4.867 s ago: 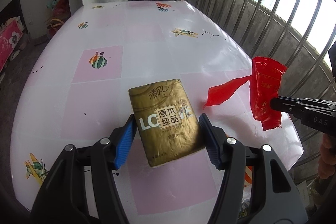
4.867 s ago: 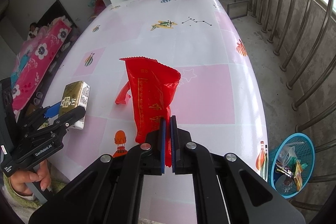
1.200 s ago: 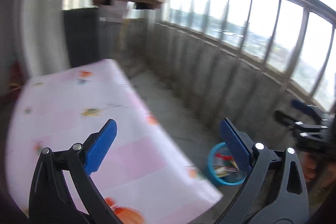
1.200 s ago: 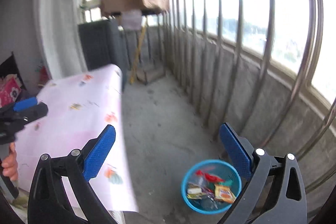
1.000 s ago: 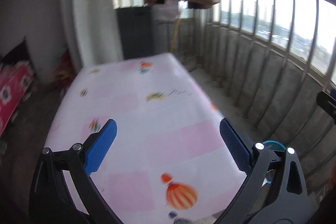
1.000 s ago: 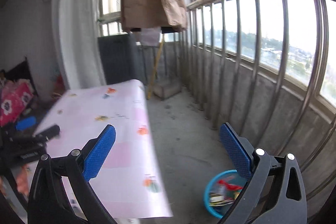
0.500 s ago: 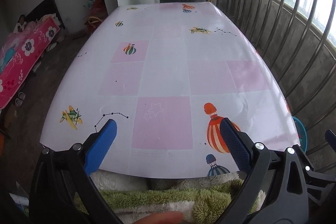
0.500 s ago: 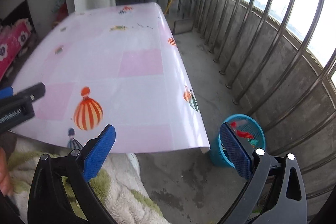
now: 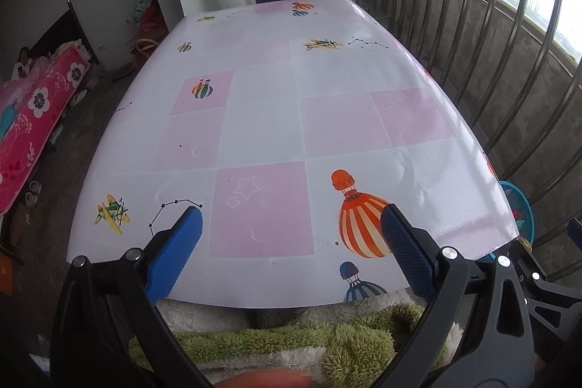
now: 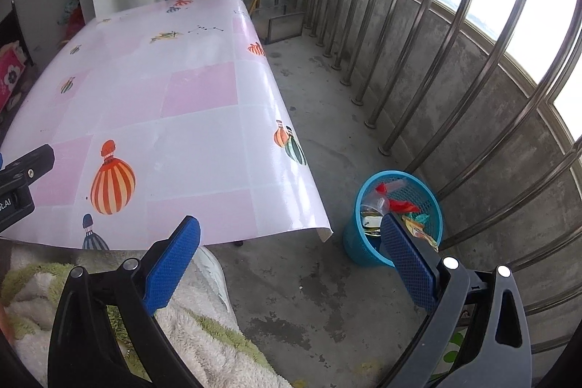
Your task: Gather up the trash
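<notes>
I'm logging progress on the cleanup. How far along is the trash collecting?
Looks essentially done: wrappers sit in the blue basket on the floor beside the table. Nothing in hand: the left gripper and right gripper are both open. No trash shows on the table.

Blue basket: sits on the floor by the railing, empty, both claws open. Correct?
Not quite: the blue basket is not empty. The right wrist view shows wrappers inside it, including a red wrapper. The rest holds: it sits on the floor by the railing, and the left claw and right claw are open.
</notes>
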`<state>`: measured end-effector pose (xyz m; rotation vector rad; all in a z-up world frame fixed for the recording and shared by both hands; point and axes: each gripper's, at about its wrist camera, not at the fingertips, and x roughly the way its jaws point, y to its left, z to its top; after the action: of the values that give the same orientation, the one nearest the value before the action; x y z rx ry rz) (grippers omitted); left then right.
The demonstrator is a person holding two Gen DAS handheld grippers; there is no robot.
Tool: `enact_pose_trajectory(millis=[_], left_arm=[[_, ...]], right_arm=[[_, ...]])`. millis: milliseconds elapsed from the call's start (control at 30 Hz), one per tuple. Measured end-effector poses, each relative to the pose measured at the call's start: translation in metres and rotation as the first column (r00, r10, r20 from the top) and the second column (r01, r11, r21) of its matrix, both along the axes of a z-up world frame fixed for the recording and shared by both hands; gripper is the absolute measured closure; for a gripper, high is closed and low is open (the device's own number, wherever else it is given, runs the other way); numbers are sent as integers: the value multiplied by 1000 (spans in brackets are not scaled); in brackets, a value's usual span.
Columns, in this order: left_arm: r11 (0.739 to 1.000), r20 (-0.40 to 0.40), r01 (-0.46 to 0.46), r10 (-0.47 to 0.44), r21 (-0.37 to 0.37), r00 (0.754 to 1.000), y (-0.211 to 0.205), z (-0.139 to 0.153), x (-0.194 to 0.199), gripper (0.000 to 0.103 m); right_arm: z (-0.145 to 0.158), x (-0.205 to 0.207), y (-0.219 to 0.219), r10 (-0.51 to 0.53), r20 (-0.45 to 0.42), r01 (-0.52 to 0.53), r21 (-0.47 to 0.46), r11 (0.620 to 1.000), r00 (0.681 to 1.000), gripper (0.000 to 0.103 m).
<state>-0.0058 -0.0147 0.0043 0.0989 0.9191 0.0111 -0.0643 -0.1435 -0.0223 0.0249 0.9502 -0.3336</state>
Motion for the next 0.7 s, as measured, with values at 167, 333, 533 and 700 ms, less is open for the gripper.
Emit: enact_pose_trajectory(millis=[167,333,533,700], left_arm=[[1000,-1,6,-6,-4,1000,-1,0,1,9],[999,3,38,-38,-9,999,-7,0,1,9],[998,-2,61,-61,-16,998,-11,-1,1,9],[998,-1,63,-63,-19,998,-11,-1,1,9]], right_arm=[[0,1,-1,-6,0,6,3,1000,1000,7],[-1,1,-2,-10,0,10,7,1000,1000,6],[0,1,-3,-14,-1,14,8,1000,1000,7],[1,-1,-4,-29,10,29,8,1000,1000,7]])
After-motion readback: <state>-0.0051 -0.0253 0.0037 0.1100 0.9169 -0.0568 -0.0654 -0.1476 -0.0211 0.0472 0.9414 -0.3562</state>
